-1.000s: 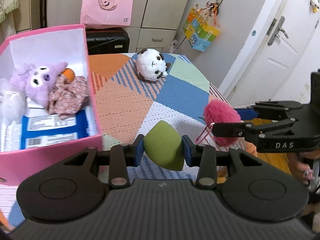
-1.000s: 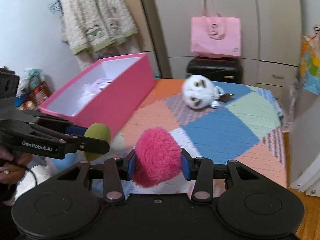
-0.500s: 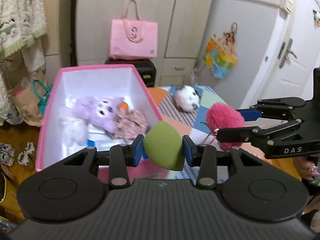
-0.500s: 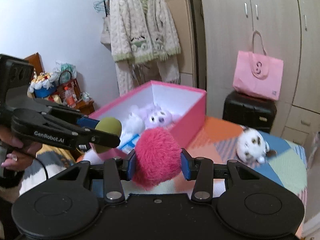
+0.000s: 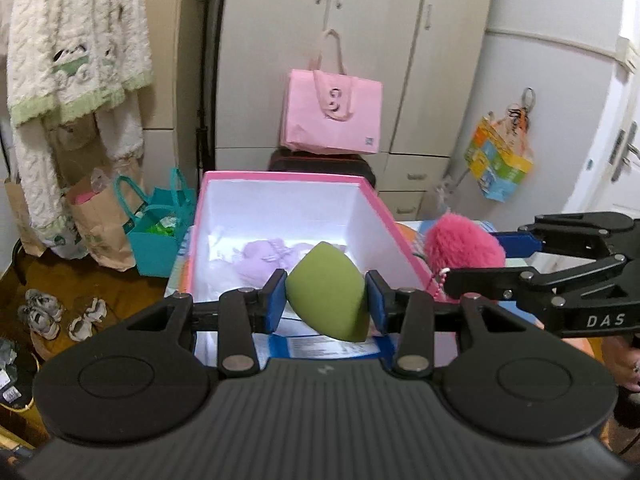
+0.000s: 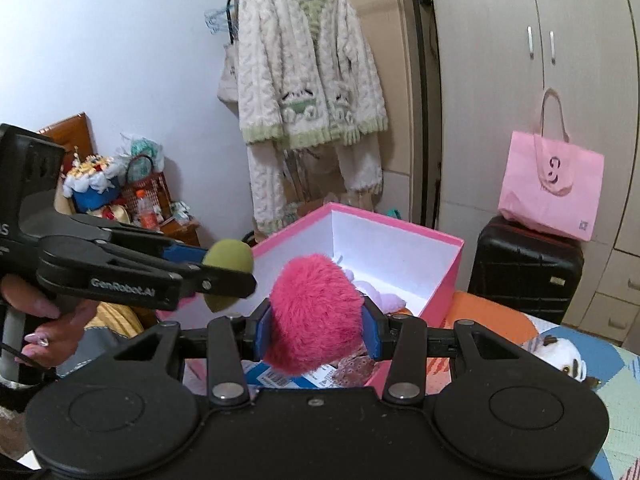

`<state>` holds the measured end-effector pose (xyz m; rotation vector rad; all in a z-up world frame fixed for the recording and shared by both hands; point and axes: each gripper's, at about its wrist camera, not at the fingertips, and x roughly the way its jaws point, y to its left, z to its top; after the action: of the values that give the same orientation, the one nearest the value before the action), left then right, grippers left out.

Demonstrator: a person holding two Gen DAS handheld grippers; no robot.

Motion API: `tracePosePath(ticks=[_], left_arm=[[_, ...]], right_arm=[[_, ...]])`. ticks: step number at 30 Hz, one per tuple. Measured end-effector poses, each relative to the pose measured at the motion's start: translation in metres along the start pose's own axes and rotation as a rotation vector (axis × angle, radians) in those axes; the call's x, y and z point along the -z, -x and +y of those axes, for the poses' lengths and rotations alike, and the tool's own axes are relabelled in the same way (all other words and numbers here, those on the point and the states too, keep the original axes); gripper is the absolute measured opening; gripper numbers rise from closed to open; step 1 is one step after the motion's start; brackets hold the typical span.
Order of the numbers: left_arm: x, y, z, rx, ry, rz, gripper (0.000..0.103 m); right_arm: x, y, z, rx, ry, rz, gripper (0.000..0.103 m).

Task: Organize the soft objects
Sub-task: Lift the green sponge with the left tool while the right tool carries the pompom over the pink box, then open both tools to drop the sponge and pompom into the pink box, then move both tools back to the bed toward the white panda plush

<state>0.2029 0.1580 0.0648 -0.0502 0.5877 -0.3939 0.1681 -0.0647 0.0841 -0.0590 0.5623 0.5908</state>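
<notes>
The left tongs (image 5: pixel 326 294) are clamping a green teardrop sponge (image 5: pixel 328 290) between their blue pads, holding it in the air above the near end of the pink box (image 5: pixel 390 220). The right tongs (image 6: pixel 316 326) are gripping a fluffy pink pompom (image 6: pixel 314 312) in the same way, pads pressing into the fur on both sides; a thin beaded cord is hanging from the pompom in the left wrist view. The two tools are sitting side by side, the pompom just beside the box's right wall and the sponge over its open top. A hand (image 6: pixel 48 320) is wrapping around the left tool's handle at the edge of the right wrist view. Inside the box a purple plush (image 5: pixel 266 258) is lying against the white lining, with a floral fabric piece (image 6: pixel 354 368) and a blue-and-white packet (image 5: pixel 320 346) nearer the front. The box is standing on the bench (image 6: pixel 624 380), which is wearing a patchwork cloth, and a white plush with dark patches (image 6: pixel 560 354) is lying on that cloth well apart from the box. Behind, a pink tote bag (image 6: pixel 552 184) is resting on a black suitcase (image 6: pixel 524 264)
</notes>
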Motion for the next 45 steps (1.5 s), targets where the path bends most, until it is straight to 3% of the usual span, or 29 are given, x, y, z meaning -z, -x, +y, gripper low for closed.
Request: tracePosePath(ticks=[7, 11, 17, 22, 27, 33, 45], left_arm=[[0.008, -0.033, 0.012, -0.093, -0.05, 0.057, 0.041], [0.011, -0.038, 0.013, -0.083, -0.053, 0.057, 0.041], [0.015, -0.052, 0.011, -0.1, -0.08, 0.103, 0.041], [0.015, -0.053, 0.006, -0.113, -0.091, 0.119, 0.049], [0.015, -0.042, 0.002, -0.126, -0.097, 0.101, 0.059], [0.013, -0.024, -0.005, -0.1, -0.078, 0.092, 0.06], [0.005, -0.001, -0.049, -0.05, -0.144, 0.075, 0.061]], right_arm=[[0.003, -0.041, -0.009, 0.001, -0.017, 0.078, 0.05], [0.007, -0.06, -0.009, 0.046, 0.014, 0.091, 0.05], [0.008, -0.081, -0.008, 0.028, 0.018, 0.15, 0.053], [0.01, -0.085, -0.001, 0.038, 0.059, 0.178, 0.059], [0.01, -0.073, -0.001, 0.055, 0.042, 0.165, 0.068], [0.012, -0.04, -0.004, 0.052, 0.013, 0.119, 0.068], [0.025, 0.025, -0.022, 0.107, -0.06, 0.045, 0.068]])
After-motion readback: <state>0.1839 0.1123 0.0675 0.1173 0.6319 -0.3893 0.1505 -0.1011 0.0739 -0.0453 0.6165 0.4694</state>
